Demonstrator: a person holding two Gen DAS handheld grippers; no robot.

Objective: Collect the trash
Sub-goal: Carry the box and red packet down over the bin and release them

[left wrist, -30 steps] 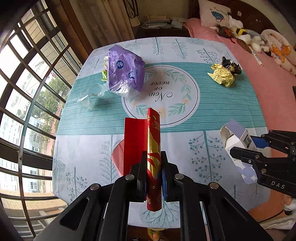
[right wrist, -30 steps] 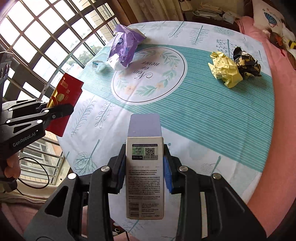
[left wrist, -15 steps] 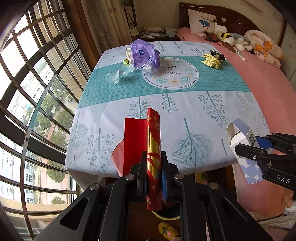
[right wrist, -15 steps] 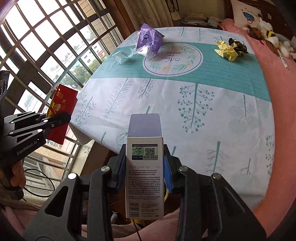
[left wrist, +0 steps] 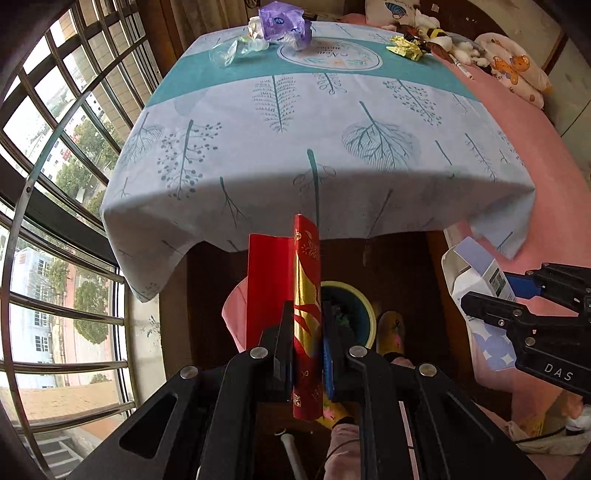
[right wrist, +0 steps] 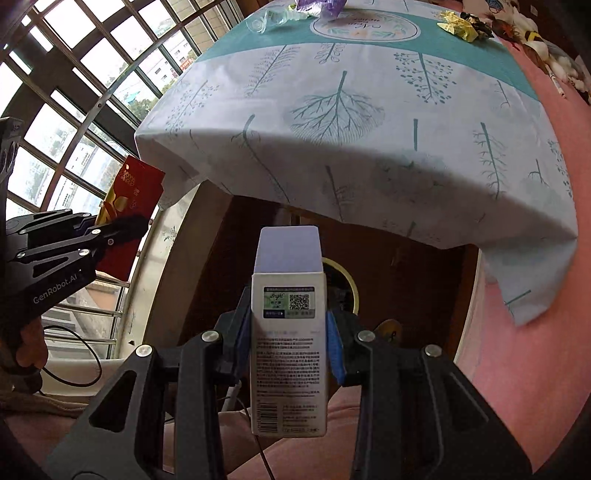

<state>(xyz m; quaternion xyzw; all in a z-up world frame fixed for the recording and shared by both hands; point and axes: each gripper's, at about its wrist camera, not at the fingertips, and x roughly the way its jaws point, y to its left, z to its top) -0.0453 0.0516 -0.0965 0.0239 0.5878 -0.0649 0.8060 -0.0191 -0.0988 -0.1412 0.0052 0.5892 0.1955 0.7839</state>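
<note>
Left wrist view: the left gripper (left wrist: 307, 350) is seen clamped on a red envelope (left wrist: 291, 280), held just above the yellow-rimmed bin (left wrist: 354, 306) below the table (left wrist: 295, 147). Neither piece has been dropped yet; a purple bag (left wrist: 284, 24) and yellow wrapper (left wrist: 404, 48) remain on the table, far beyond the bin.

Right wrist view: the right gripper (right wrist: 289, 332) is closed around a white carton (right wrist: 289, 350), with the bin rim (right wrist: 349, 280) partly hidden directly behind it.

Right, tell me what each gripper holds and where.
Left gripper: red envelope, clamped at its lower half. Right gripper: white carton, clamped mid-body.
</note>
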